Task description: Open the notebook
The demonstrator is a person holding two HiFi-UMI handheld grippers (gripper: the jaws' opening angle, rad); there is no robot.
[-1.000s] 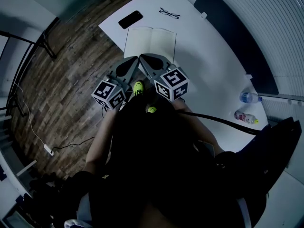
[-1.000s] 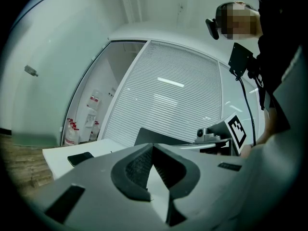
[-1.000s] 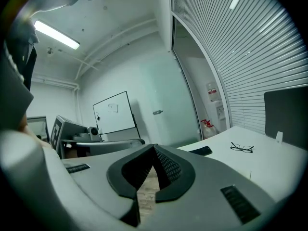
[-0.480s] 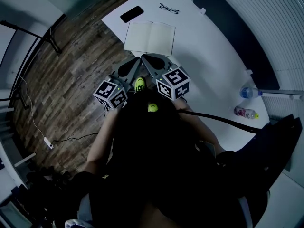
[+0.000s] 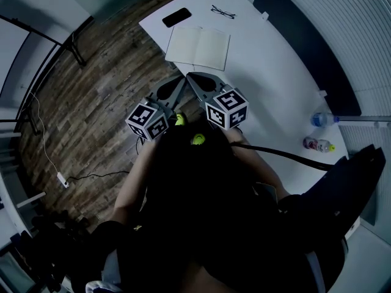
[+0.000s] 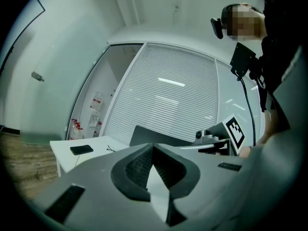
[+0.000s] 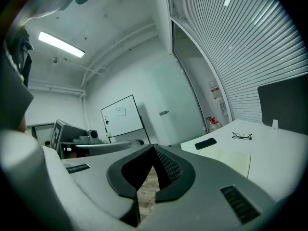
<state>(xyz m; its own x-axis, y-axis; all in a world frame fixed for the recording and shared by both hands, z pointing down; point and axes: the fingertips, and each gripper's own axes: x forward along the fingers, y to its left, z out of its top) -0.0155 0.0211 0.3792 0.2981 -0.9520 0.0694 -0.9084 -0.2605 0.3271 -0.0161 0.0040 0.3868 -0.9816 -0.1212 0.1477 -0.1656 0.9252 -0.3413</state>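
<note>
Paper-thin, floppy pages, I'd judge: pinch the open notebook [image 5: 198,47] at an outer edge; left tongs [image 6: 153,147] and right tongs [image 7: 154,148] both pressed together, empty

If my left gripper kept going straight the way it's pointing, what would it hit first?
Probably the open notebook, lying straight ahead of the left gripper on the table. It might catch the table's near edge first; its height is hard to judge.
</note>
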